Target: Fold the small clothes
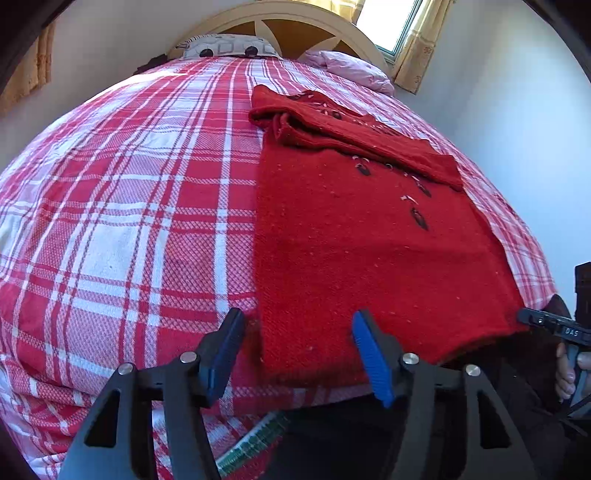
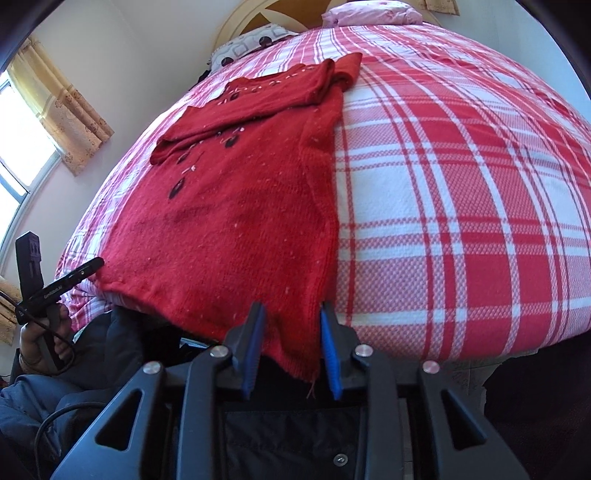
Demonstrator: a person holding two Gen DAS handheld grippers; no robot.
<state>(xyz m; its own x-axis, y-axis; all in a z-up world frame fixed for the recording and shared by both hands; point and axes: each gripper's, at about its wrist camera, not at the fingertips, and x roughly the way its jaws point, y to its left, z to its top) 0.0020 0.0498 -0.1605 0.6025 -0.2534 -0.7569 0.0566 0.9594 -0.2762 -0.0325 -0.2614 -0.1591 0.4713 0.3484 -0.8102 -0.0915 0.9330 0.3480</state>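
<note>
A red knit sweater (image 1: 369,251) with dark embroidered flowers lies flat on the red-and-white plaid bed cover (image 1: 129,206), its sleeves folded across the chest and its hem at the near bed edge. My left gripper (image 1: 297,319) is open and straddles the hem's near left corner, without the blue pads (image 1: 371,360) pressing the cloth. In the right wrist view, my right gripper (image 2: 291,310) stands narrowly open around the hem's near right corner of the sweater (image 2: 229,206), which hangs over the edge between its fingers. Each view shows the other gripper's tip at the opposite hem corner.
A patterned pillow (image 1: 229,46) and a pink pillow (image 1: 351,68) lie against the curved headboard (image 1: 295,14). A curtained window (image 1: 391,22) is at the far right. A hand (image 2: 40,339) holds the left gripper's handle. Dark clothing sits below the bed edge.
</note>
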